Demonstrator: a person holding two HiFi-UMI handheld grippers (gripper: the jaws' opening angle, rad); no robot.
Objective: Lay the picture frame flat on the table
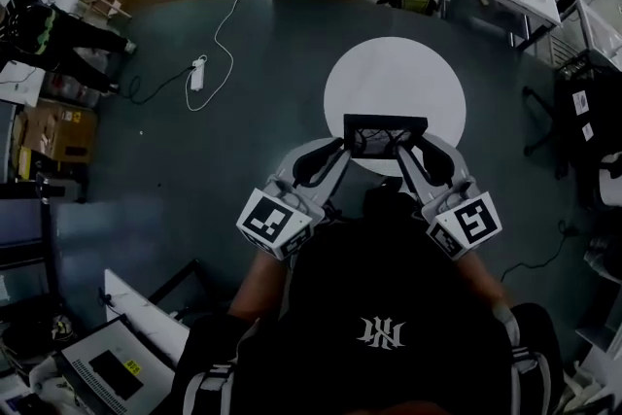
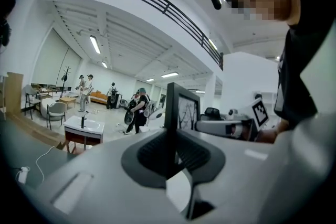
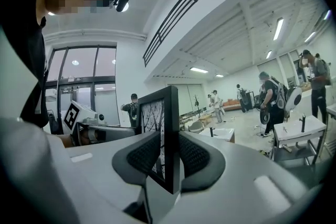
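Where jaws grip it, picture frame (image 1: 386, 133) edges are hidden.

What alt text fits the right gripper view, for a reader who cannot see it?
The jaws of the right gripper clamp one edge of a black picture frame, held upright; the left gripper holds its far edge. Behind, people stand in a bright hall.

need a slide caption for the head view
Left hand-held gripper and right hand-held gripper grip a black frame by its sides over the white round table
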